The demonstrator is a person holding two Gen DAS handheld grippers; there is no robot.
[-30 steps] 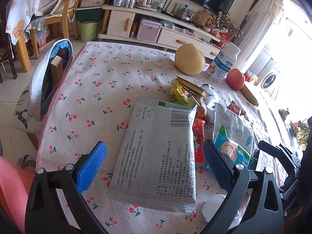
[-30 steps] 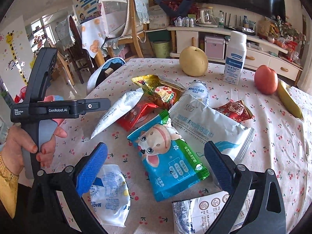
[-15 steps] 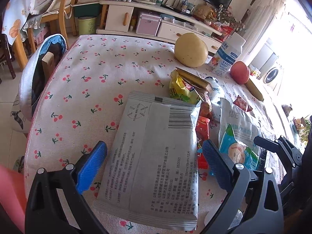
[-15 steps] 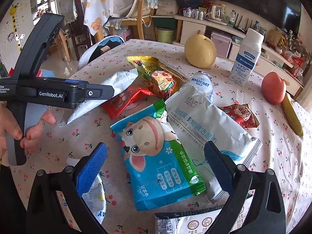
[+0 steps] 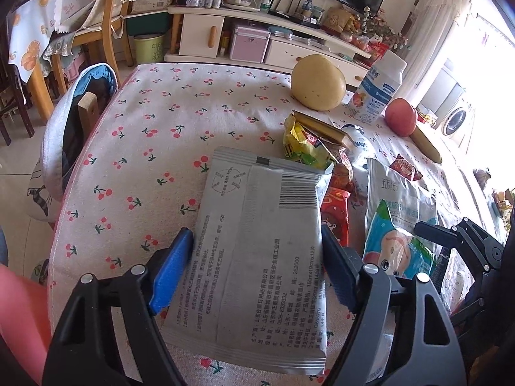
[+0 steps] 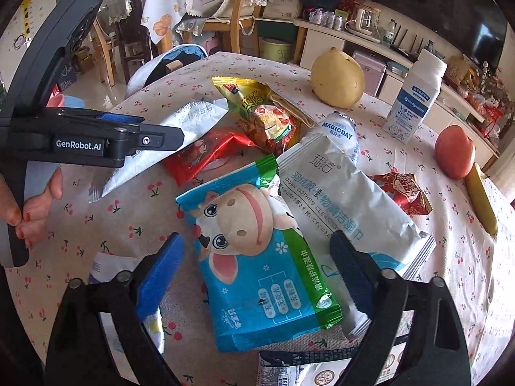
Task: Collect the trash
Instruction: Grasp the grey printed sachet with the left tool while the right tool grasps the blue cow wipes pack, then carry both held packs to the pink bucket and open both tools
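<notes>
1. Left wrist view: the left gripper (image 5: 257,270) straddles the grey packet (image 5: 257,254) at lower centre, its jaws closing with the blue pads (image 5: 170,273) right at the packet's two long edges; whether they press yet is hard to tell. The packet's top edge covers part of the yellow wrapper (image 5: 305,148).
2. Same view, one pear (image 5: 318,82), one bottle (image 5: 376,90) and one apple (image 5: 400,115) stand upper right. The tablecloth (image 5: 154,135) is bare at left up to its edge.
3. Right wrist view: the right gripper (image 6: 257,276) has its jaws closing around the blue cow packet (image 6: 257,257), not touching it.
4. Same view, the white wipes pack (image 6: 341,199) lies partly under it. A hand (image 6: 35,202) at left holds the other gripper. A printed packet (image 6: 299,370) is cut off at the bottom.
</notes>
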